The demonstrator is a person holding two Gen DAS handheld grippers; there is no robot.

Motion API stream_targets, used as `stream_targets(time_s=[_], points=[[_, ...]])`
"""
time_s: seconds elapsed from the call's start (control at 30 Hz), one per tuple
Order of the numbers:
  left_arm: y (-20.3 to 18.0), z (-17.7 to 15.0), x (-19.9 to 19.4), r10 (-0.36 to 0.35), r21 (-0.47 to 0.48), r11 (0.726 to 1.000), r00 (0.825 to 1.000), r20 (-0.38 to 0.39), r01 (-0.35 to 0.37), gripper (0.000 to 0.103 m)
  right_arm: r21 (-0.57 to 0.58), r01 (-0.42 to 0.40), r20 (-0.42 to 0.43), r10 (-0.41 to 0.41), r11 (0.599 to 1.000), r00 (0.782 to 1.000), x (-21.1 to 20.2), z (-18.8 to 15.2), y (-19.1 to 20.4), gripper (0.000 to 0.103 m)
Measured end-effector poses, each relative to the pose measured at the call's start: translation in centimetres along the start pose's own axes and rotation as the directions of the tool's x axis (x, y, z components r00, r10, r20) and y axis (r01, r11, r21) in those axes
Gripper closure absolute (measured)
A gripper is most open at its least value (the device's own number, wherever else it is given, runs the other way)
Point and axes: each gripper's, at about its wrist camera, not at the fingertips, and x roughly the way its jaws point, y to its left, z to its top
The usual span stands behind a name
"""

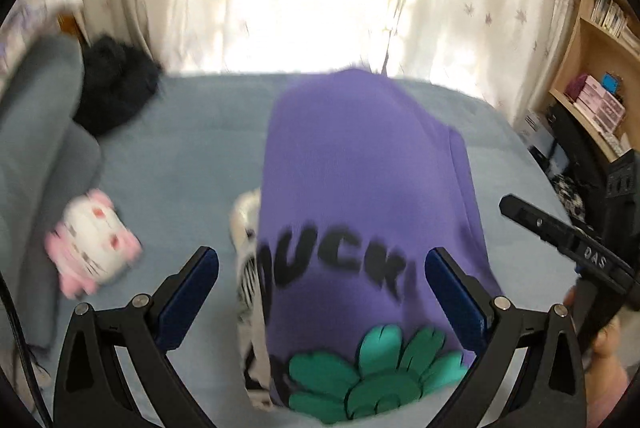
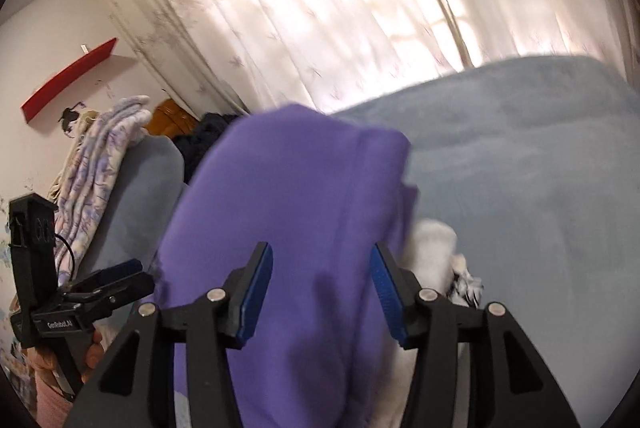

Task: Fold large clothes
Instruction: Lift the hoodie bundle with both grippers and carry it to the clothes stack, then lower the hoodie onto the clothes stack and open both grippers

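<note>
A purple garment (image 1: 360, 168) with black letters and a green flower print lies lengthwise on the light blue bed (image 1: 180, 148). It covers part of a white and black patterned cloth (image 1: 246, 268). My left gripper (image 1: 322, 264) is open just above the printed end, its blue pads wide apart on either side of the letters. In the right wrist view the purple garment (image 2: 288, 188) runs under my right gripper (image 2: 320, 260), which is open with the cloth showing between its pads, neither of them pressing on it. The white cloth (image 2: 436, 248) peeks out on the right.
A pink and white plush toy (image 1: 94, 248) lies left of the garment, beside a grey pillow (image 1: 36, 132) and a black furry item (image 1: 116, 84). A patterned blanket (image 2: 92, 168) drapes over the pillow. Curtains hang behind the bed. A wooden bookshelf (image 1: 600, 68) stands at the right.
</note>
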Motion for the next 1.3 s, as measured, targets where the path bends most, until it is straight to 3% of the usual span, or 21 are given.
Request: stream_targets(time_s=[0.07, 0.17, 0.23, 0.27, 0.33, 0.43, 0.53, 0.7, 0.8, 1.1, 1.2, 1.3], points=[[-1.2, 1.0, -0.3, 0.075, 0.016, 0.997, 0.995, 0.072, -0.076, 0.001, -0.057, 0.007, 0.025, -0.006, 0.998, 1.0, 0.7, 0.9, 1.5, 0.052], [-2.6, 2.3, 0.3, 0.203, 0.023, 0.978, 0.967, 0.154, -0.208, 0.001, -0.097, 0.008, 0.036, -0.004, 0.995, 0.999, 2.7, 1.9, 3.2, 0.052], [-3.2, 2.8, 1.5, 0.34, 0.016, 0.936, 0.912, 0.228, -0.353, 0.001, -0.105, 0.015, 0.018, -0.014, 0.994, 1.0, 4.8, 2.2, 3.9, 0.052], [-3.2, 2.9, 2.2, 0.361, 0.017, 0.927, 0.904, 0.23, -0.374, 0.001, -0.11, 0.017, 0.01, -0.016, 0.994, 1.0, 5.8, 2.4, 4.1, 0.052], [-2.7, 3.1, 4.3, 0.345, 0.037, 0.934, 0.923, 0.172, -0.356, 0.003, -0.111, 0.043, -0.013, -0.044, 0.993, 0.999, 7.6, 2.4, 4.0, 0.051], [-0.8, 3.0, 6.4, 0.284, -0.004, 0.959, 0.956, 0.072, -0.284, 0.002, -0.006, 0.046, -0.093, -0.047, 0.999, 0.995, 10.0, 2.0, 1.7, 0.026], [1.2, 2.8, 8.3, 0.197, -0.08, 0.977, 0.98, -0.001, -0.196, 0.001, 0.036, 0.001, -0.155, 0.004, 0.999, 0.988, 11.6, 1.5, 0.1, 0.026], [1.2, 0.4, 10.3, 0.235, -0.076, 0.969, 0.972, 0.016, -0.234, 0.001, 0.005, 0.073, -0.147, -0.072, 0.997, 0.986, 12.7, 0.2, 0.8, 0.027], [2.3, -0.8, 11.4, 0.213, -0.1, 0.973, 0.977, 0.021, -0.21, 0.001, 0.005, 0.069, -0.127, -0.068, 0.998, 0.99, 13.1, -0.8, 0.8, 0.026], [4.4, -2.7, 9.2, 0.051, -0.252, 0.967, 0.998, 0.033, -0.041, 0.001, -0.054, 0.1, -0.047, -0.103, 0.993, 0.994, 11.4, -1.5, 2.7, 0.025], [4.0, -2.8, 8.0, 0.046, -0.25, 0.968, 0.997, 0.054, -0.032, 0.001, -0.034, 0.063, -0.046, -0.065, 0.997, 0.997, 9.9, -1.2, 2.3, 0.024], [3.3, -2.7, 6.9, 0.081, -0.224, 0.972, 0.995, 0.056, -0.067, 0.001, -0.019, 0.049, -0.073, -0.05, 0.999, 0.996, 8.5, -0.9, 2.2, 0.022]])
